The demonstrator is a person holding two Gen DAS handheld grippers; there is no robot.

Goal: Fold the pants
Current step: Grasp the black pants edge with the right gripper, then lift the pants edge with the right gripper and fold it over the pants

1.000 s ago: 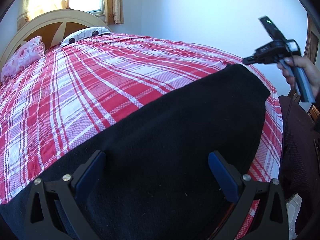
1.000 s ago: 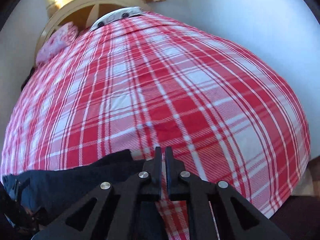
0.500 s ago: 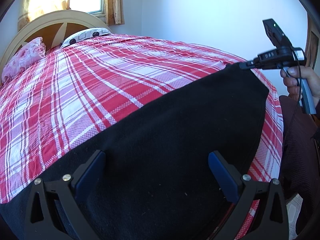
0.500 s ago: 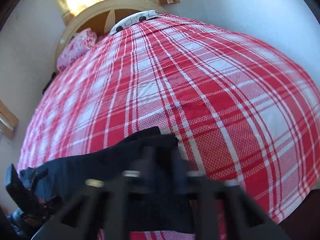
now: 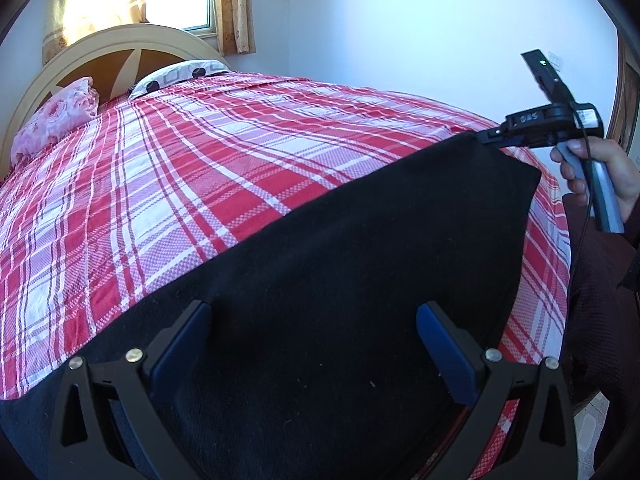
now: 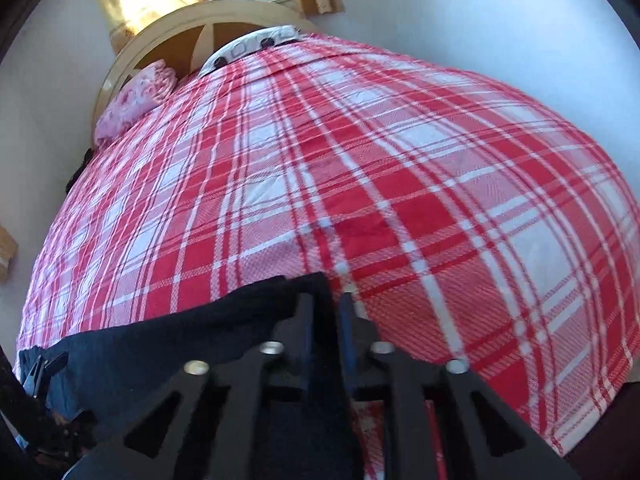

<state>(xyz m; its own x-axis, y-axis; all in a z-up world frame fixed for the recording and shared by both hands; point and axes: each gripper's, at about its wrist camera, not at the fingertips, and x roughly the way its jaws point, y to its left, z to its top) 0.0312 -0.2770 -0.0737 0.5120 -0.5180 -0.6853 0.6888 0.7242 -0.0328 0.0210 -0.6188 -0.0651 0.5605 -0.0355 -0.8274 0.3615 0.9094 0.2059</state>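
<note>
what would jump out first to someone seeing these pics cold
The red plaid bedspread fills both views, running up to a cream headboard under a sunlit window. Black pants lie across its near edge. The right tool pinches their far corner, while the left tool gapes wide above the near cloth.

The right gripper, fingers nearly closed, pinches the black pants corner on the plaid bedspread.
</note>
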